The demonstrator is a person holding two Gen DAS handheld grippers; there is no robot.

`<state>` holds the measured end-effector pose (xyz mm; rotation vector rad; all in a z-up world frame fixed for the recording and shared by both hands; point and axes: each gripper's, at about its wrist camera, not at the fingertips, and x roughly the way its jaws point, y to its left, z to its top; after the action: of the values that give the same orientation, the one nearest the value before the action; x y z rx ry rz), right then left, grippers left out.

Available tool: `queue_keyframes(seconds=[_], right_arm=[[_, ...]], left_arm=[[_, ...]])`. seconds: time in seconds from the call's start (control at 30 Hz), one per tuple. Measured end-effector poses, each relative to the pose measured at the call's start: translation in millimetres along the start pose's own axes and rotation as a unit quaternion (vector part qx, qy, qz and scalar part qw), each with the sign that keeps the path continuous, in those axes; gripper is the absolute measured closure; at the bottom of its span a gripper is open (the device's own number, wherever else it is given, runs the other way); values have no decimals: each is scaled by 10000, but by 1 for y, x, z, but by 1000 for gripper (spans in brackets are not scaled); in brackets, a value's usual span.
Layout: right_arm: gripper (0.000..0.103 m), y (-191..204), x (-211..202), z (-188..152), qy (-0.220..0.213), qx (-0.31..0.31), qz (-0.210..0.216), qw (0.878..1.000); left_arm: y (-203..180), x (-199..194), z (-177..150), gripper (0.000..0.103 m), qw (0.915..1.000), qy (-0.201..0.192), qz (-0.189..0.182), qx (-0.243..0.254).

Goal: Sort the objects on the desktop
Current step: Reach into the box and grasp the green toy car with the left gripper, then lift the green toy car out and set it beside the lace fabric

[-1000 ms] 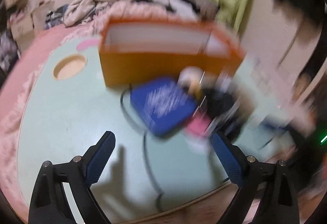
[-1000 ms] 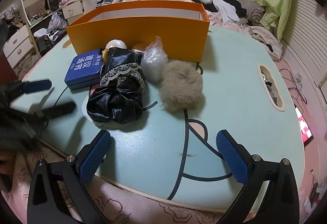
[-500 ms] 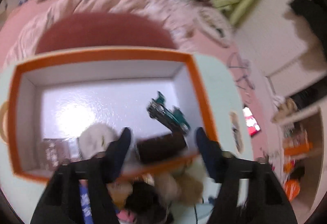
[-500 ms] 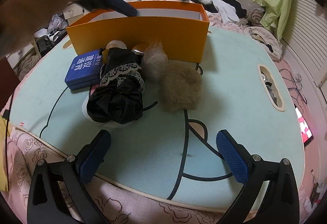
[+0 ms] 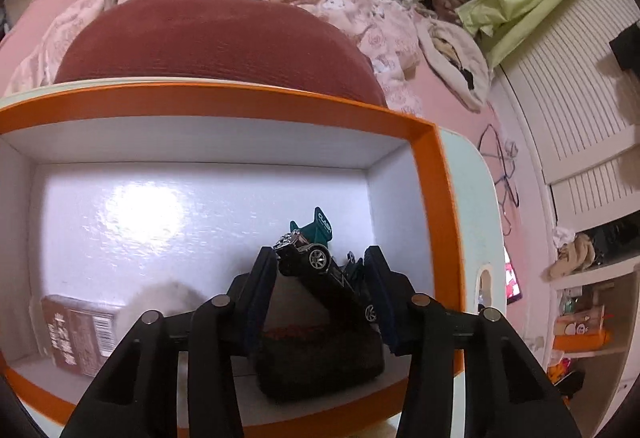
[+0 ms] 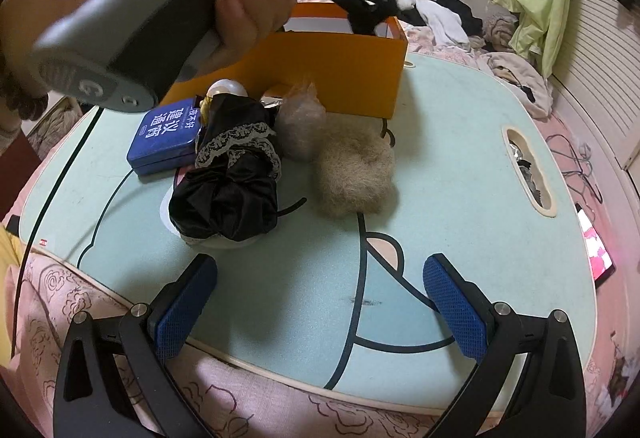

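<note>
Toy car point(image 5: 320, 270), tilted, sits pinched between the left gripper point(image 5: 322, 292) fingers at lower centre, over the orange box point(image 5: 434, 206). Right gripper point(image 6: 318, 302) hangs spread at bottom frame above the table point(image 6: 440, 174).

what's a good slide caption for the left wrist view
Left gripper holds a dark fuzzy item over the orange box, where a toy car already lies.
</note>
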<state>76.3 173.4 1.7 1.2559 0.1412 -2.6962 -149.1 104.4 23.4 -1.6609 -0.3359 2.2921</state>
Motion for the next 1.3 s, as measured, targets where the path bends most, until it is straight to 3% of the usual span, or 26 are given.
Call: queue_keyframes(seconds=[0.07, 0.13, 0.2, 0.23, 0.27, 0.33, 0.37, 0.43, 0.57, 0.63, 0.7, 0.87, 0.9, 0.93, 1.0, 1.03, 1.13, 1.3], right_arm=[[0, 0, 0, 0, -2, -2, -2, 10000], [1, 0, 0, 0, -1, -1, -4, 10000], [0, -1, 0, 0, -1, -4, -7, 10000], [1, -1, 0, 0, -1, -4, -6, 10000], [1, -1, 0, 0, -2, -3, -4, 10000], [1, 0, 0, 0, -3, -5, -6, 10000], [1, 0, 0, 0, -2, -4, -6, 10000], [1, 0, 0, 0, -2, -1, -4, 10000], [1, 1, 0, -1, -3, -1, -10, 10000], [0, 1, 0, 0, -4, 0, -11, 10000], [1, 1, 0, -1, -3, 0, -12, 10000], [0, 1, 0, -1, -2, 0, -16, 10000], [1, 1, 0, -1, -4, 0, -16, 10000], [1, 1, 0, -1, -4, 1, -16, 10000], [1, 1, 0, -1, -4, 2, -17, 10000], [1, 1, 0, -1, -3, 2, -20, 10000], [1, 1, 1, -1, -3, -1, -19, 10000], [1, 1, 1, -1, -5, -2, -20, 10000]], left_arm=[[3, -5, 4, 60, 9998, -17, 163, 100], [-1, -10, 9, 60, 9959, -210, 754, 445], [-9, -14, 9, 59, 9865, -443, 1353, 804], [-9, -13, 9, 53, 9825, -461, 1551, 926], [-9, -10, 9, 44, 9829, -381, 1541, 937], [-2, -1, 9, 44, 9878, -112, 1308, 839], [-1, 4, 9, 53, 9882, -37, 1295, 821], [-6, 0, 8, 80, 9795, -314, 1662, 1090], [5, -15, 3, 81, 9837, -424, 1458, 966], [4, -29, 0, 81, 9808, -713, 1493, 1029], [-3, -46, -5, 81, 9720, -1056, 1650, 1300], [-12, -108, -55, 80, 9247, -2285, 2189, 2115], [-9, -117, -67, 80, 9200, -2430, 2197, 2150], [-1, -128, -81, 80, 9230, -2518, 2016, 2099], [17, -139, -100, 80, 9386, -2456, 1500, 1904], [31, -143, -112, 80, 9505, -2369, 999, 1743], [60, -137, -136, 80, 9670, -2120, 65, 1413], [60, -107, -141, 80, 9690, -2055, -329, 1334]])
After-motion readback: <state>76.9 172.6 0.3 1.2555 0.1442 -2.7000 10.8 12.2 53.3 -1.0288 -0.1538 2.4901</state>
